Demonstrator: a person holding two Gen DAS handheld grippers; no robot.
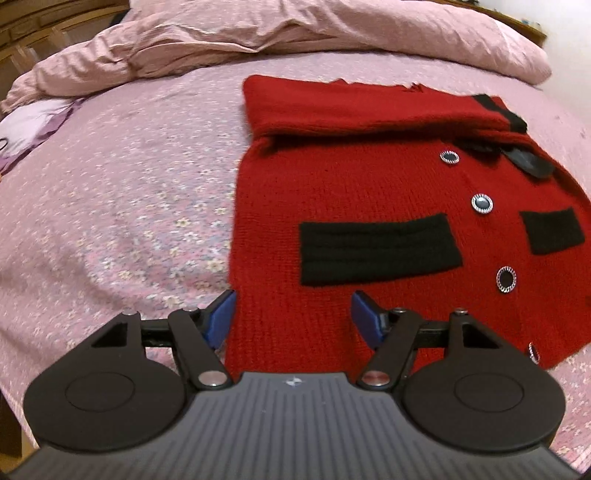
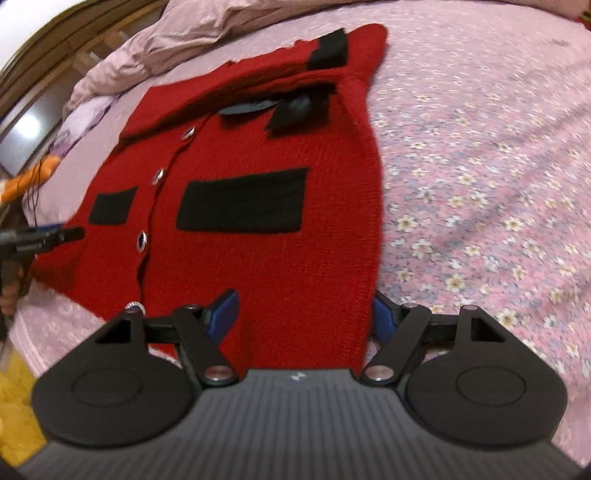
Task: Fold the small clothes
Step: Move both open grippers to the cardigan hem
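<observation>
I've got both tools low at the hem end of the red knit cardigan [image 1: 369,192], which lies flat, buttons up, on the floral bedspread [image 1: 110,206]. Sleeves look already folded across the chest near the collar, so my read is the next fold is hem-to-collar.

Left tool [image 1: 291,314]: blue pads apart, nothing between them but cloth underneath; it straddles the garment's left hem corner, w/ the left pad just off the edge over the bedspread. Right tool [image 2: 304,314]: pads also apart, straddling the right hem corner; right pad sits just past the side seam. Can't tell whether either pad touches the knit.

Key relation: cardigan's long axis runs straight away from both tools, hem nearest, collar farthest toward the crumpled pink duvet [image 1: 277,33]. Both arms abt equally near their own corner, so it's a two-handed lift. Black pocket patch [image 1: 380,251] lies just ahead of the left tool, button row [image 1: 482,204] off to its right.

Risk as I see it: the loose knit may sag btw the two grips.
</observation>
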